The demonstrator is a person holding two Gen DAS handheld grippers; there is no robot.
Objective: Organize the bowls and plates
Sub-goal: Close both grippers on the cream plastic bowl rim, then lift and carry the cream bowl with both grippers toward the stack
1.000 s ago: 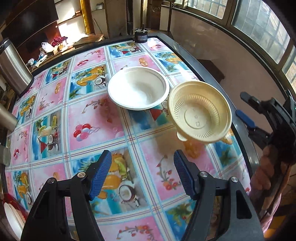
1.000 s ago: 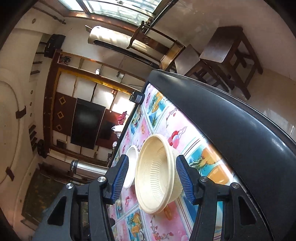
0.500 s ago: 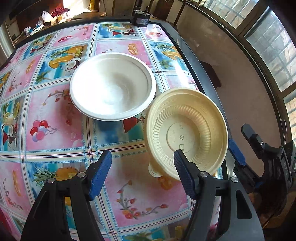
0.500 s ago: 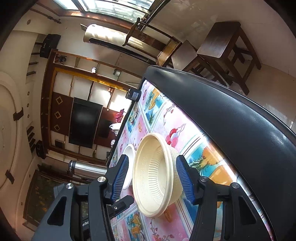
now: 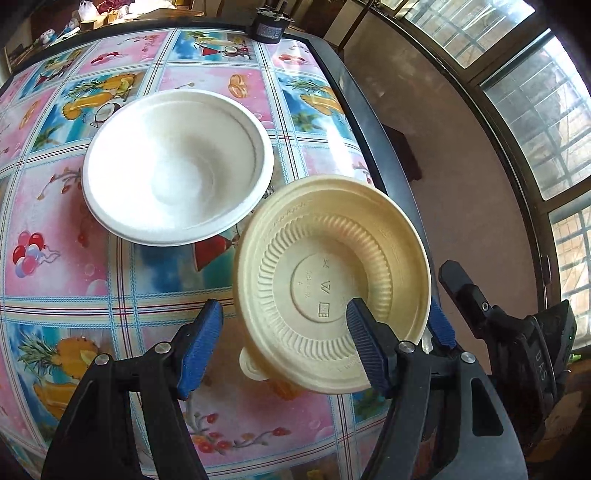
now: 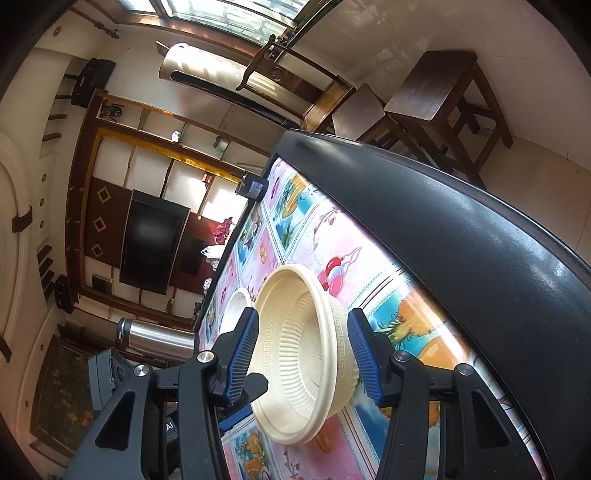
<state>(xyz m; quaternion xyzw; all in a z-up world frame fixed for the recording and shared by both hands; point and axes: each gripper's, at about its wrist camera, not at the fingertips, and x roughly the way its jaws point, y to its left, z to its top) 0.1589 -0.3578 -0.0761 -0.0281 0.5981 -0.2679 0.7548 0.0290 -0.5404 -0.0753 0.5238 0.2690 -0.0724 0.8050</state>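
Observation:
A white bowl (image 5: 177, 166) stands upright on the fruit-print tablecloth (image 5: 66, 266). Just right of it a cream ribbed bowl (image 5: 332, 284) hangs tilted above the table near its right edge. My right gripper (image 6: 303, 354) is shut on the cream bowl (image 6: 306, 369), one pad on the rim and the other on the outer wall. Its blue pad (image 5: 439, 325) shows outside the rim in the left wrist view. My left gripper (image 5: 282, 347) is open and holds nothing. Its right finger overlaps the cream bowl's near side.
The table's black rim (image 5: 388, 158) runs close along the right, with floor and windows beyond. A small black device (image 5: 267, 27) sits at the far edge. A steel flask (image 6: 155, 339) stands at the table's far side, and wooden stools (image 6: 436, 88) stand off the table.
My left gripper has moved forward toward both bowls, so they look larger and the cream bowl now lies behind its right finger. The right gripper keeps its hold on the cream bowl.

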